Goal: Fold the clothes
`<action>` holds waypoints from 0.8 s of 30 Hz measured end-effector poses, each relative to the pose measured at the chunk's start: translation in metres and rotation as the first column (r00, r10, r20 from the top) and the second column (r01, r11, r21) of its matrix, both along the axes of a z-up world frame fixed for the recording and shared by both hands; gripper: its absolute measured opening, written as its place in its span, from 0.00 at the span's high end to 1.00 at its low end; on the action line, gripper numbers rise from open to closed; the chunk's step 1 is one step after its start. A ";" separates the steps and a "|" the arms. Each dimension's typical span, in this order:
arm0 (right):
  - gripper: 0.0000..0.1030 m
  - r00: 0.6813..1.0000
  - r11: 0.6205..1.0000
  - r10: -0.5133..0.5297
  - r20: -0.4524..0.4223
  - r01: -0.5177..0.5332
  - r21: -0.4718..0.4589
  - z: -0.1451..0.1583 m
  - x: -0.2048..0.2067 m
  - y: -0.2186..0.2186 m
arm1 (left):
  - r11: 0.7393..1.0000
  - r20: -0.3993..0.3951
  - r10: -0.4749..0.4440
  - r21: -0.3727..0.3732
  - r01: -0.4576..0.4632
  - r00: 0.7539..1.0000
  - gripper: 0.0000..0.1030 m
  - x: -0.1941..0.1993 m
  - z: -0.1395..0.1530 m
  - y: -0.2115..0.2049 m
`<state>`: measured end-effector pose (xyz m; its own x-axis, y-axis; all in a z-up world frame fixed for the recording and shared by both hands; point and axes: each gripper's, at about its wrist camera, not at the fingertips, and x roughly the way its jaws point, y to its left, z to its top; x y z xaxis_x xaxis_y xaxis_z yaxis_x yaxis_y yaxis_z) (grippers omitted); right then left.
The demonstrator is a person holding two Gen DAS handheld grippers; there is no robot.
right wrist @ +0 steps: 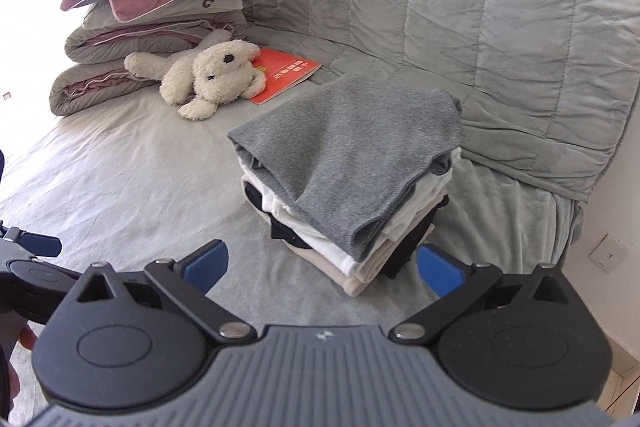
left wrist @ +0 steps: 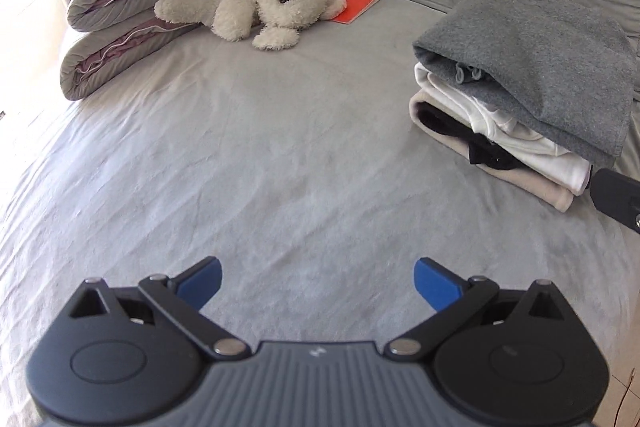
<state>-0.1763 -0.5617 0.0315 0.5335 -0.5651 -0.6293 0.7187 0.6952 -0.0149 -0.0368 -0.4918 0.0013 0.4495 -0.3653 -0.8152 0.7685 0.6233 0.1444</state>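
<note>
Right wrist view: the right gripper is held wide open and empty before the stack of folded clothes, apparently freed for another garment.

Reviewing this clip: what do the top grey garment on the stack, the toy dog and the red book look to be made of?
Grey garment: seems a soft knit or fleece, matte with a fuzzy heathered surface. Toy dog: cream plush, shaggy clumped pile, with dark glossy eyes, probably plastic. Red book: a thin paper or card cover, smooth, lying flat; whether coated is unclear.
</note>
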 end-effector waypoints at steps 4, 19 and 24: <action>0.00 1.000 1.000 0.024 -0.013 -0.024 0.003 -0.002 0.006 0.004 | 1.000 -0.013 0.013 -0.002 -0.013 1.000 0.01 0.002 -0.005 0.005; 0.00 0.997 1.000 0.023 -0.073 -0.022 0.015 -0.009 0.015 0.011 | 1.000 -0.026 -0.020 -0.001 0.020 0.999 0.01 0.000 -0.010 0.005; 0.00 0.996 1.000 0.021 -0.085 -0.020 0.016 -0.010 0.018 0.012 | 1.000 -0.030 -0.022 0.001 0.022 0.999 0.01 0.000 -0.012 0.005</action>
